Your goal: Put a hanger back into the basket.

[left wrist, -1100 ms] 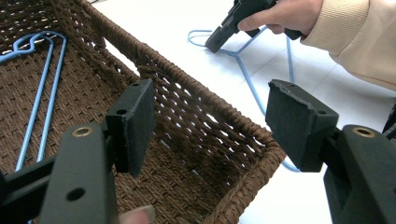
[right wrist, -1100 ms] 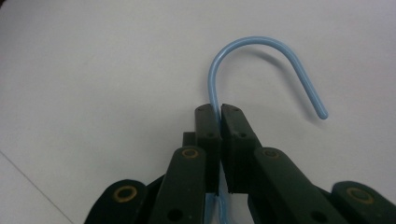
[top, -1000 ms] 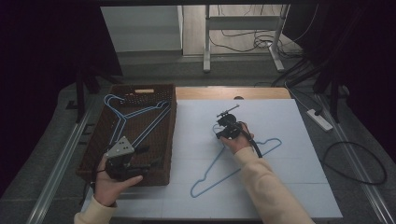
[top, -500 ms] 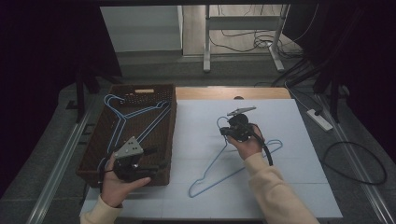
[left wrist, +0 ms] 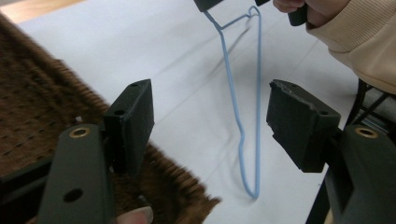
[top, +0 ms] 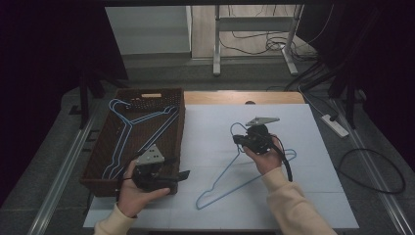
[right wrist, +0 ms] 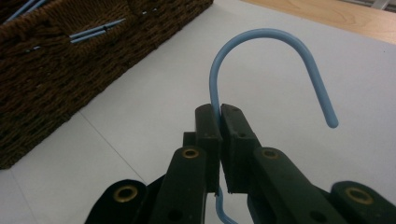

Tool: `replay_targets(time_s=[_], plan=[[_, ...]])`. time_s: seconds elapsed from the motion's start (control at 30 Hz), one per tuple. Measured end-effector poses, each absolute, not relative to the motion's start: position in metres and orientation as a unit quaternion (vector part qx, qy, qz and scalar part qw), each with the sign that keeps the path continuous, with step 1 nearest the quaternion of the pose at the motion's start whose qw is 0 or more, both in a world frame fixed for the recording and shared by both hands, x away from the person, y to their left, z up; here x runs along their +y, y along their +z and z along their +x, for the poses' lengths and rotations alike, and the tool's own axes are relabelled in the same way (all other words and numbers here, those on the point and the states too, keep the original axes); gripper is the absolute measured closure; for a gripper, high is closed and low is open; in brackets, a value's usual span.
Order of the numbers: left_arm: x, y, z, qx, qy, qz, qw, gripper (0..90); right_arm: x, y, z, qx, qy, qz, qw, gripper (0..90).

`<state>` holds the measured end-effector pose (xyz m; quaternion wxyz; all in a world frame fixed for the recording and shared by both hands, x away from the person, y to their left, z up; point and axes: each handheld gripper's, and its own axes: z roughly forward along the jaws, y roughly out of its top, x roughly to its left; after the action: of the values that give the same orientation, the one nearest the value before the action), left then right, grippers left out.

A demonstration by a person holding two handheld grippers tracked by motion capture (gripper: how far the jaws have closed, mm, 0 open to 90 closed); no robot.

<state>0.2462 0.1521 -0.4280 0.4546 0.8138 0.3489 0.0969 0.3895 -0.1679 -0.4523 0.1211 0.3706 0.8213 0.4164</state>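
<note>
A light blue wire hanger is tilted over the white table sheet, its hook end raised and its far corner low near the sheet. My right gripper is shut on the hanger's neck just under the hook, which curves up past the closed jaws. My left gripper is held at the near right corner of the brown wicker basket, pointing right. Its jaws stand open with nothing between them. Beyond them the hanger hangs down to the sheet.
The basket holds several more blue hangers and sits at the table's left. Its woven wall rises left of the held hook. The white sheet covers the table's middle and right. A desk frame and cables stand on the floor behind.
My right gripper has lifted the hanger's hook end and carried it a little to the right. The left gripper has slid right along the basket's near edge to its corner.
</note>
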Motion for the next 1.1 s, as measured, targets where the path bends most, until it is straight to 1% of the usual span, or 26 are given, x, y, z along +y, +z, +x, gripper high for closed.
replay_targets(time_s=[0.1, 0.33, 0.57, 0.93, 1.03, 1.1], plan=[[0.144, -0.428, 0.247, 0.345, 0.092, 0.818, 0.451, 32.7, -0.170, -0.451, 0.386, 0.820, 0.421, 0.369, 0.121, 86.8], [0.112, -0.435, 0.253, 0.337, 0.072, 0.832, 0.435, 32.5, -0.173, -0.448, 0.372, 0.814, 0.442, 0.356, 0.123, 86.8], [0.093, -0.443, 0.257, 0.329, 0.060, 0.843, 0.422, 32.5, -0.177, -0.446, 0.365, 0.811, 0.453, 0.350, 0.124, 86.8], [0.055, -0.469, 0.266, 0.324, 0.037, 0.862, 0.388, 32.6, -0.177, -0.442, 0.355, 0.808, 0.466, 0.338, 0.125, 86.8], [0.047, -0.474, 0.269, 0.326, 0.037, 0.865, 0.380, 33.2, -0.177, -0.442, 0.354, 0.808, 0.467, 0.336, 0.126, 86.8], [0.042, -0.478, 0.274, 0.329, 0.038, 0.868, 0.370, 35.9, -0.177, -0.442, 0.354, 0.808, 0.468, 0.336, 0.126, 86.8]])
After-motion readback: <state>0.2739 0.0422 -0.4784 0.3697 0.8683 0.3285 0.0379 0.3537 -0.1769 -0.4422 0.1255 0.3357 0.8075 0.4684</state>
